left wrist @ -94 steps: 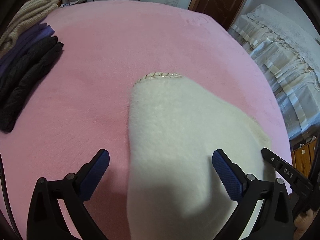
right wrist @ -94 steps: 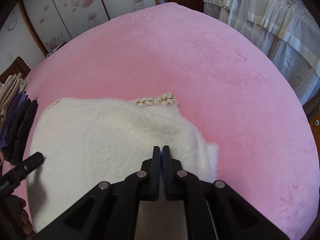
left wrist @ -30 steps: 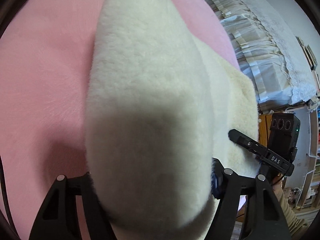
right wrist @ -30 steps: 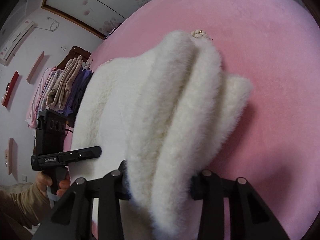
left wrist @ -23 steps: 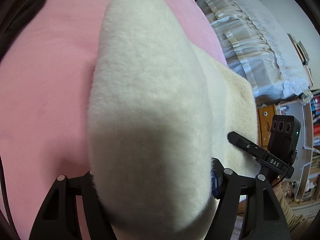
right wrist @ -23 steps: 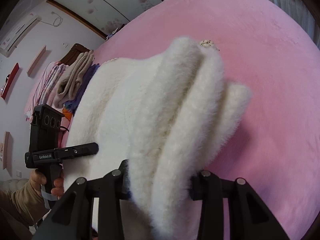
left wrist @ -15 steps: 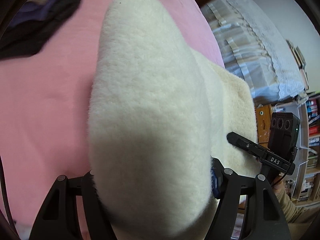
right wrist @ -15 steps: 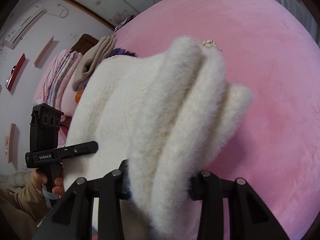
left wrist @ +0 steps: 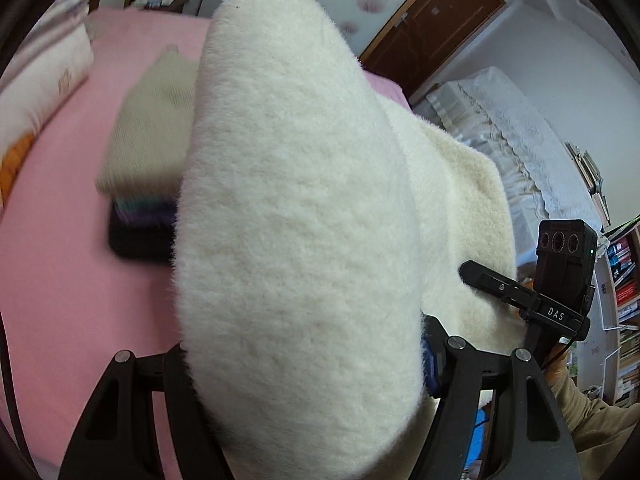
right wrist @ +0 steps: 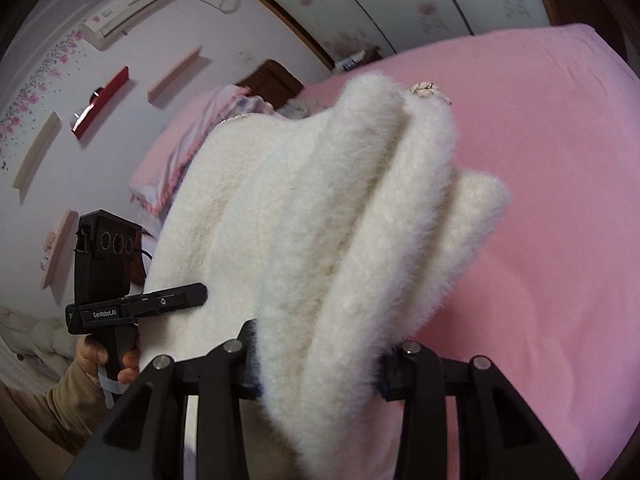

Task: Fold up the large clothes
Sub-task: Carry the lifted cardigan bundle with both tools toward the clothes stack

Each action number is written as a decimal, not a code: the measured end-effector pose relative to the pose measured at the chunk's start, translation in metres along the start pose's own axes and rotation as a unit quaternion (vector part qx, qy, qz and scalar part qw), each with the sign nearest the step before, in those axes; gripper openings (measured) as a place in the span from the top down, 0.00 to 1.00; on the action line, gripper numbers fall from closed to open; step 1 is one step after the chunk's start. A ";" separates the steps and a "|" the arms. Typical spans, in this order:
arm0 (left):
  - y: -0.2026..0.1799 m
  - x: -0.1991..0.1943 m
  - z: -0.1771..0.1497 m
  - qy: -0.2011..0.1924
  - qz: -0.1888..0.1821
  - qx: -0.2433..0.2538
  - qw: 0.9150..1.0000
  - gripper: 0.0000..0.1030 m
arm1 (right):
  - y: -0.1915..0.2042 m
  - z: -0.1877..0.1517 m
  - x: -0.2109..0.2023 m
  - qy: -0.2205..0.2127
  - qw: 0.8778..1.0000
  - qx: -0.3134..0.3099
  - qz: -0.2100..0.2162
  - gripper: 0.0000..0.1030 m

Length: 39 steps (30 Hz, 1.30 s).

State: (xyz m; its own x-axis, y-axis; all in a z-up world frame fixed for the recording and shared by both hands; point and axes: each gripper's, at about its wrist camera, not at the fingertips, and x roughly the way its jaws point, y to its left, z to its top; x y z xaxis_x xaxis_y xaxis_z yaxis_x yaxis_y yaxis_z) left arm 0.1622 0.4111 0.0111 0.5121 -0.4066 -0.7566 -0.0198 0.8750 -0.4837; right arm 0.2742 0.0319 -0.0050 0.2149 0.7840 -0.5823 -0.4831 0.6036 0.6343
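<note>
1. The pink bed (right wrist: 560, 160) fills the scene; its far right half lies bare, leaving open room to set things down.
2. The white fleece garment (left wrist: 300, 200), already folded into a thick bundle, hangs in the air above the bed, carried between both grippers.
3. A stack of folded clothes (left wrist: 140, 168), beige on top and dark beneath, sits on the far left of the bed, with a pillow (left wrist: 36, 80) just beyond it by the left edge.
4. The left gripper (left wrist: 304, 364) has its jaws spread wide around one bulky end of the bundle; the right gripper (right wrist: 316, 364) has its jaws narrower, pinching several fleece layers at the other end.
5. The step in hand looks like carrying the folded piece toward the stack. The next move likely calls for a level lowering onto the beige top, keeping layers from slipping, then releasing both grips together.
6. Small gold trim (right wrist: 428, 90) peeks out at the bundle's far tip.
</note>
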 end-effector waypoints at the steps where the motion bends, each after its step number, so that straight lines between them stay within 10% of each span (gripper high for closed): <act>1: 0.011 -0.006 0.022 -0.006 0.001 0.008 1.000 0.32 | 0.005 0.015 0.009 -0.008 1.000 -0.001 0.003 0.63; 14: 0.176 0.060 0.231 0.002 -0.005 0.036 0.999 0.32 | -0.015 0.166 0.192 -0.050 0.998 0.037 -0.010 0.63; 26: 0.293 0.122 0.228 0.040 -0.060 -0.012 0.997 0.16 | -0.068 0.143 0.282 -0.020 0.995 0.097 -0.017 0.54; 39: 0.259 0.121 0.223 0.012 0.024 0.006 1.000 0.00 | -0.065 0.145 0.285 -0.025 0.995 0.072 -0.069 0.33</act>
State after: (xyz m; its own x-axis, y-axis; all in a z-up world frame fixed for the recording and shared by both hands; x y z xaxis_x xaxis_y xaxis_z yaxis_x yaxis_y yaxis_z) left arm 0.4103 0.6471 -0.1079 0.4901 -0.3703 -0.7891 -0.0341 0.8964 -0.4419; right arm 0.4896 0.2372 -0.1381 0.3145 0.6960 -0.6455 -0.3206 0.7179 0.6179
